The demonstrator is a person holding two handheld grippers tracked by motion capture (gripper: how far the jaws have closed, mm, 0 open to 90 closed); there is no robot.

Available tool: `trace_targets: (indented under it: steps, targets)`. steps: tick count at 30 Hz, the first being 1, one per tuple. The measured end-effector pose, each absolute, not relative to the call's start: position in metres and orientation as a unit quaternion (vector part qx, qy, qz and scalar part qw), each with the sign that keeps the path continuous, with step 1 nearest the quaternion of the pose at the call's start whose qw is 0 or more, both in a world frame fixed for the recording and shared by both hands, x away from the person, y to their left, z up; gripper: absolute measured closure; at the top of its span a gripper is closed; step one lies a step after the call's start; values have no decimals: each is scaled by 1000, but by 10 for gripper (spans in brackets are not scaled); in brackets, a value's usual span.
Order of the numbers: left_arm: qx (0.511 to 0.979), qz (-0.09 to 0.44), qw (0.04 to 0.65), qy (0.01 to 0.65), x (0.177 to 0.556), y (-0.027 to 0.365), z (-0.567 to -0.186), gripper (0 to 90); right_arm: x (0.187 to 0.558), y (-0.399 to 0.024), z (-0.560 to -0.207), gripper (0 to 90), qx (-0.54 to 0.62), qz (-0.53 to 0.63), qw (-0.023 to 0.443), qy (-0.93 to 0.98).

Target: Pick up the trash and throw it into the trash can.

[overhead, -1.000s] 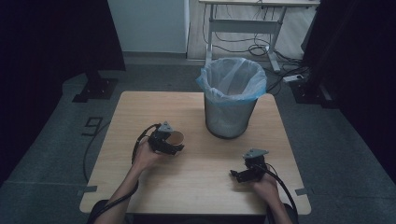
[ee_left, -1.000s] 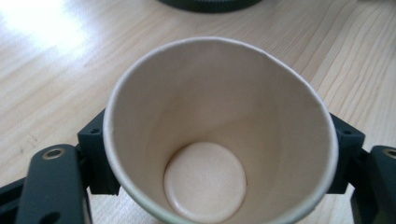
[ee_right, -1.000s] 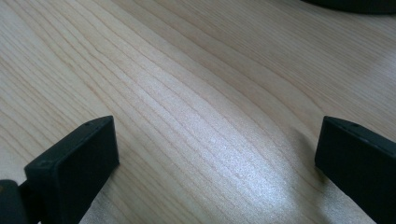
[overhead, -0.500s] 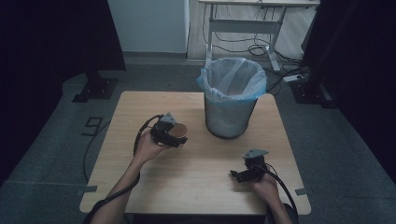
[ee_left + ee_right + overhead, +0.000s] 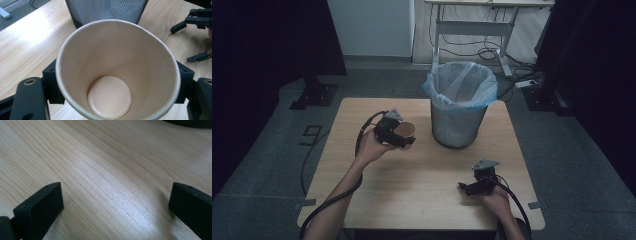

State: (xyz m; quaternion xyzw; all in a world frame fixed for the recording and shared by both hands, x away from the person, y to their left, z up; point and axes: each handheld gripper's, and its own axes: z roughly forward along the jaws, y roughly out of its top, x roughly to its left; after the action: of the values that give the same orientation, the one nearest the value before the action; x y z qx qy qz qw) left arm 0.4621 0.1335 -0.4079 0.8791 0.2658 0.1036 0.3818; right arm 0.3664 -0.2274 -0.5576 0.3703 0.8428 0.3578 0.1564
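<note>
Jaws of the left gripper (image 5: 404, 141) clamped a paper cup (image 5: 407, 132); those of the right gripper (image 5: 468, 188) stood wide apart with nothing between them.

Held above the wooden table (image 5: 427, 200), the cup sat just left of the mesh waste bin (image 5: 459, 107) with its pale blue liner, and its empty inside faced the left gripper view. The right gripper rested low on the tabletop, nearer the person than the bin and well apart from it.

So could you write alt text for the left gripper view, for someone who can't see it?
An empty paper cup, seen from above its open mouth, is clamped between the two black jaws of the left hand-held gripper. Behind it on the wooden table stands a mesh wastebasket, with the right hand-held gripper open at the far right.
</note>
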Motion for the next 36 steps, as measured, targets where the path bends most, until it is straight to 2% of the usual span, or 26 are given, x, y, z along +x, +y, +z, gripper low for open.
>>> trace_targets:
  steps: [36]
  targets:
    - [868,103,407,265,484,123,-306,242,366,-227,-558,0,368,358,156,844]
